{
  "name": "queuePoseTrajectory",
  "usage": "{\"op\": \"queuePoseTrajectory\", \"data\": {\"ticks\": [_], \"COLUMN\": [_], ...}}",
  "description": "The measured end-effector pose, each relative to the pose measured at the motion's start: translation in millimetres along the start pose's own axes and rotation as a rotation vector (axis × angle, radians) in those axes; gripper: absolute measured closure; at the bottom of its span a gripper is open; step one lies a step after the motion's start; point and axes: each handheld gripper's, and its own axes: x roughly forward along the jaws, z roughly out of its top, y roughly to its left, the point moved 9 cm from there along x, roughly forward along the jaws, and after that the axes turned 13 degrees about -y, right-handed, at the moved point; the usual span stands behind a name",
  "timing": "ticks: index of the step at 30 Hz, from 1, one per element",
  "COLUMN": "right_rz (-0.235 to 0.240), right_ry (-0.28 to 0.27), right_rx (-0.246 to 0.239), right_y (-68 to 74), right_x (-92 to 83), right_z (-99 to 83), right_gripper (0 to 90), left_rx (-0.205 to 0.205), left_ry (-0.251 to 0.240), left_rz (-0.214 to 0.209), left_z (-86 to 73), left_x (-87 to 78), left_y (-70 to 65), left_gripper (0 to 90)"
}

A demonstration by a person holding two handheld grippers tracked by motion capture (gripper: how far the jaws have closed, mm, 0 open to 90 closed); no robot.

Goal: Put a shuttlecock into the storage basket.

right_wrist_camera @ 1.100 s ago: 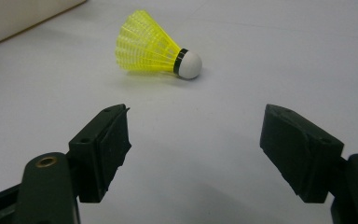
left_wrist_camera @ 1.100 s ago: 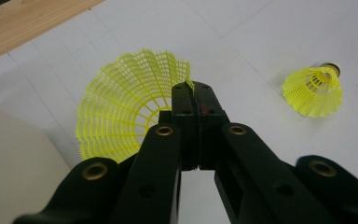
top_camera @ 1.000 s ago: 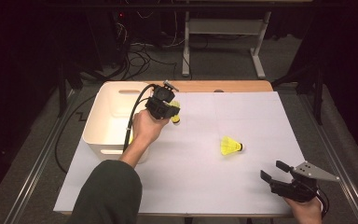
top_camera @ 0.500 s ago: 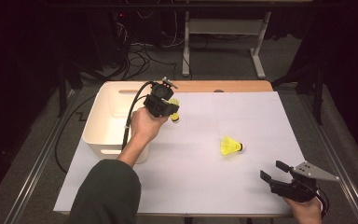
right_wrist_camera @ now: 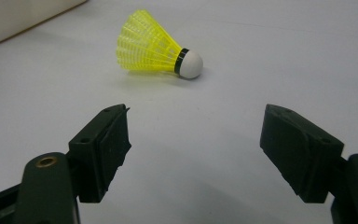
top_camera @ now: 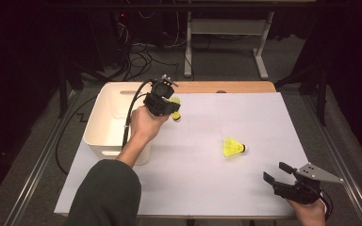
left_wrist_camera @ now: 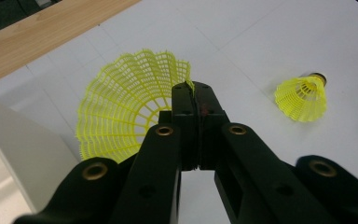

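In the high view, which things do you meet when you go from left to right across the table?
White bin → left gripper, shut on a yellow shuttlecock → second yellow shuttlecock lying on the white sheet → right gripper, jaws open.

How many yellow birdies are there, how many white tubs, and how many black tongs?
Yellow shuttlecocks: 2, the held shuttlecock pinched in the left tongs and the loose shuttlecock lying on the table
White tub: 1
Black tongs: 2, the left tongs and the right tongs
Total: 5
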Motion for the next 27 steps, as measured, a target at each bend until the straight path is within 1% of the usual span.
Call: {"op": "queuePoseTrajectory", "data": {"ticks": [5,15,21,27], "right_rz": [-0.002,-0.004,-0.001,0.000], "right_ry": [0.001,0.006,0.005,0.002], "right_rx": [0.002,-0.001,0.000,0.002], "right_y": [-0.1,-0.1,0.0,-0.2], "right_x": [0.3,0.5,0.5,0.2], "right_z": [-0.2,-0.7,-0.7,-0.4], "right_gripper": [24.3,24.4,24.4,24.4], "left_rx": [-0.011,-0.013,-0.017,-0.021], "left_ry": [-0.010,-0.020,-0.017,-0.026], "left_rz": [-0.001,0.006,0.013,0.019], "left_z": [0.9,3.2,2.9,7.3], "left_x": [-5.4,-12.6,-15.9,-22.3], "left_y": [3.4,8.3,11.4,12.8], "left_gripper": [89.2,89.2,89.2,89.2]}}
